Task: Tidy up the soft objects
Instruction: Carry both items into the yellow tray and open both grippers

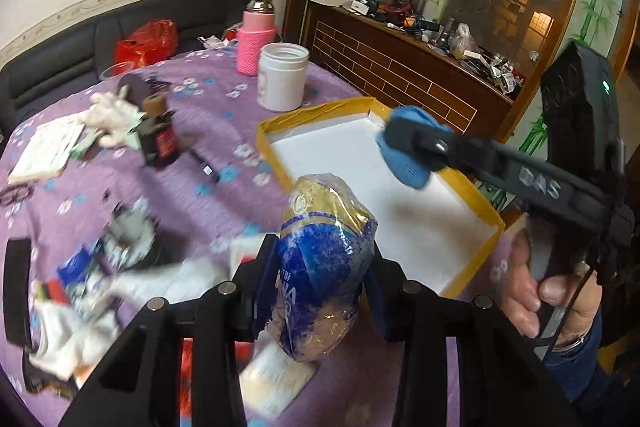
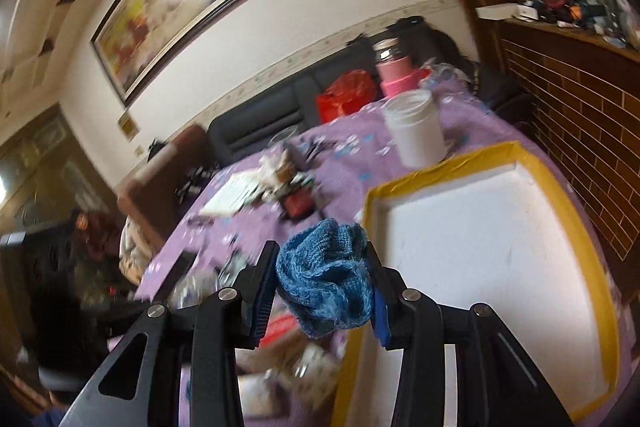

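Observation:
My left gripper (image 1: 318, 279) is shut on a soft blue and gold plastic packet (image 1: 324, 259), lifted above the purple tablecloth. My right gripper (image 2: 322, 283) is shut on a blue knitted cloth (image 2: 326, 287). In the left wrist view the right gripper (image 1: 404, 151) reaches in from the right, holding the blue cloth (image 1: 404, 163) above the white tray with a yellow taped rim (image 1: 272, 151). In the right wrist view the tray (image 2: 576, 247) lies just right of the cloth, with nothing in it.
A white jar (image 1: 283, 77), a pink flask (image 1: 256, 39), a dark bottle (image 1: 158, 135), white gloves (image 1: 112, 115) and a booklet (image 1: 48, 151) sit on the purple table (image 1: 208, 195). Blurred packets (image 1: 88, 291) lie at the near left. A wooden cabinet (image 1: 400, 75) stands behind. A hand (image 1: 532, 291) holds the right gripper.

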